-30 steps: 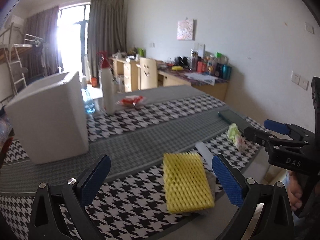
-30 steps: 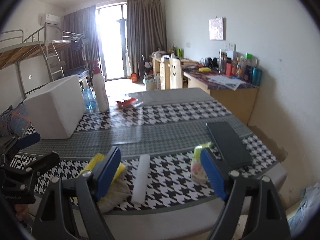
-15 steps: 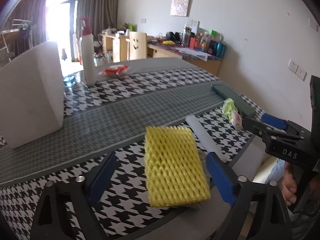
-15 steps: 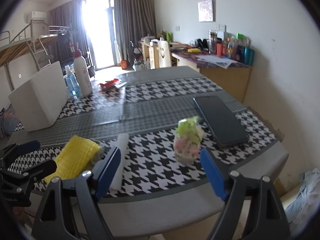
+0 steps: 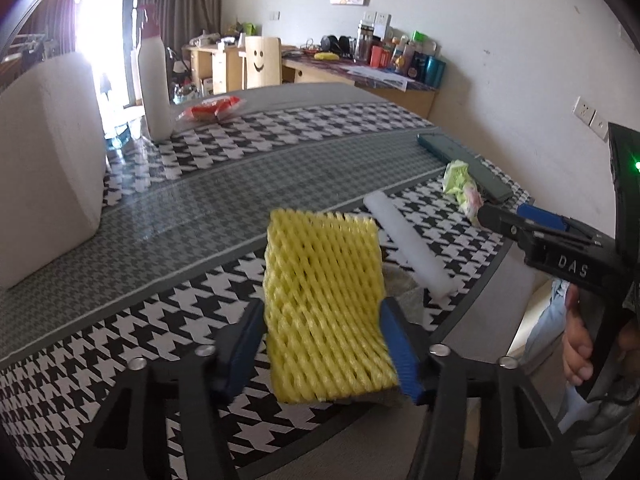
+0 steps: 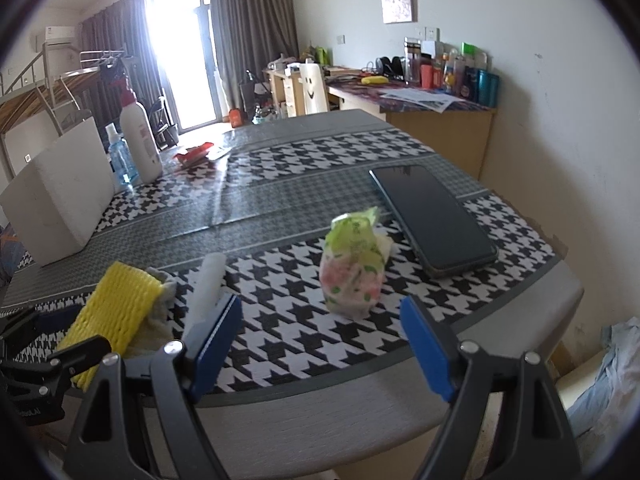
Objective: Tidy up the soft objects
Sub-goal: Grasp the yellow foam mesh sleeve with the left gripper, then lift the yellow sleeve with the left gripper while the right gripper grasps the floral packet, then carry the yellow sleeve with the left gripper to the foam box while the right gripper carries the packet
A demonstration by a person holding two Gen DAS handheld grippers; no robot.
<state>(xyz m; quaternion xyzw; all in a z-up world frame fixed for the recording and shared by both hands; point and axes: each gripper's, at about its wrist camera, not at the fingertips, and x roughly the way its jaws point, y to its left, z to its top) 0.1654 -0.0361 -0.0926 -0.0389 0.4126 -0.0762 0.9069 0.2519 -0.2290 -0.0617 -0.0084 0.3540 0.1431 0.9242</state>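
Left gripper [image 5: 322, 354]: blue pads press both long sides of the yellow net [image 5: 325, 308], clamped on it at its near end. The net's long axis runs away from the camera, along the fingers; its far end tilts up off the cloth [image 5: 200, 184]. A grey rag [image 5: 404, 294] lies under it, touching; whether the pads also catch the rag is unclear.

Right gripper [image 6: 320, 348]: jaws wide apart, holding nothing, near the table edge. The tissue pack [image 6: 354, 266] stands just beyond the gap, upright, clear of both pads.

White foam roll [image 5: 406, 246] lies just right of the net, long axis roughly parallel to it.

Right view only: phone [image 6: 432, 216] face in full, blue bottle [image 6: 118, 158] beside the white bottle [image 6: 140, 142]. Left view only: pad contact on the net. White box [image 6: 60, 196] sits far left, well apart.
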